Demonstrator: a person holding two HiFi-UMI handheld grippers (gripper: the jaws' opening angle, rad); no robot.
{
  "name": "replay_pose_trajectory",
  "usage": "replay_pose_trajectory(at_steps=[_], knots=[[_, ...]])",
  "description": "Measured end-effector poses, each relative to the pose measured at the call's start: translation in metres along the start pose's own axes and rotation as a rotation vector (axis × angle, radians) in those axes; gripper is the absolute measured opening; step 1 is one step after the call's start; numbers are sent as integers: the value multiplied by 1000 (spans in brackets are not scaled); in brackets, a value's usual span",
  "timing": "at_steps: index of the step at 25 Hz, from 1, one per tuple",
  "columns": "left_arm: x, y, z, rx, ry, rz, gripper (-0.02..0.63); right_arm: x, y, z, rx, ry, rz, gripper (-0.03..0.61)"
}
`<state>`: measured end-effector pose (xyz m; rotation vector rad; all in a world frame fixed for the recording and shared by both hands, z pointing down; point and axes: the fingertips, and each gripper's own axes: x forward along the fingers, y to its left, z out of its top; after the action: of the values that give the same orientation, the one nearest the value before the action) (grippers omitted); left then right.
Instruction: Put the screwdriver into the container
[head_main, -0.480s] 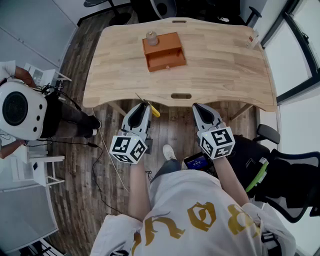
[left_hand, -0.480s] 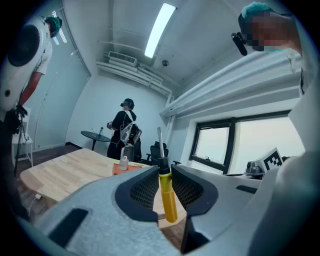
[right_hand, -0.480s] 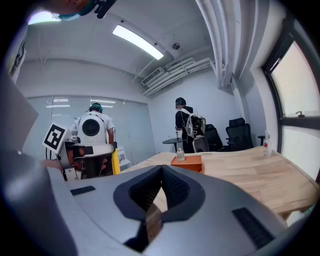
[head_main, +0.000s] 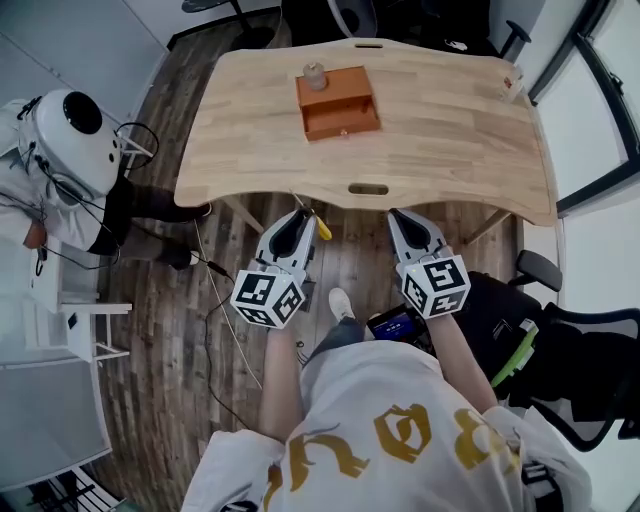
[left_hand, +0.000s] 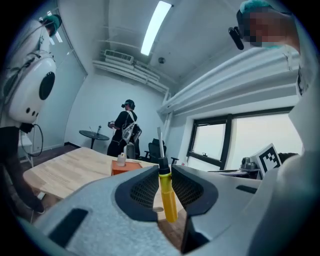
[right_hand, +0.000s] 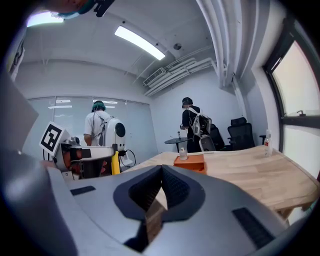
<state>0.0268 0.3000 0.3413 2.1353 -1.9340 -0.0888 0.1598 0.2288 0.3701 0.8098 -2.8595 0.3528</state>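
Yellow screwdriver (left_hand: 168, 197) clamped between jaws of my left gripper (head_main: 298, 218), right gripper (head_main: 400, 216) jaws together and empty, orange container (head_main: 342, 122) on counter (head_main: 450, 140).

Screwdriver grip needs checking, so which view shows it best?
Left gripper view: the screwdriver stands clamped in the left gripper, shaft up. Head view shows only its yellow handle end; right gripper view, a yellow sliver.

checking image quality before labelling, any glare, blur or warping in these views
Head view: evenly lit, sharp, mild wide-angle bending. Left gripper view: strong fisheye, ceiling light blown out, screwdriver sharp. Right gripper view: fisheye too, window overexposed, dark corners.
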Motion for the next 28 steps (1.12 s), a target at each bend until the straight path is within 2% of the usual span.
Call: replay_pose_trajectory(at_steps=[8, 15, 23, 28], knots=[[-12, 1, -8, 5, 9, 46, 80, -13, -1, -8, -14, 7, -9, 9], [-3, -4, -3, 15, 0, 56, 80, -22, -14, -7, -18, 14, -21, 9], [47, 3, -7, 40, 21, 15, 80, 1, -49, -7, -20, 29, -57, 9], [91, 32, -7, 58, 52, -1, 80, 44, -73, -5, -15, 40, -80, 9]])
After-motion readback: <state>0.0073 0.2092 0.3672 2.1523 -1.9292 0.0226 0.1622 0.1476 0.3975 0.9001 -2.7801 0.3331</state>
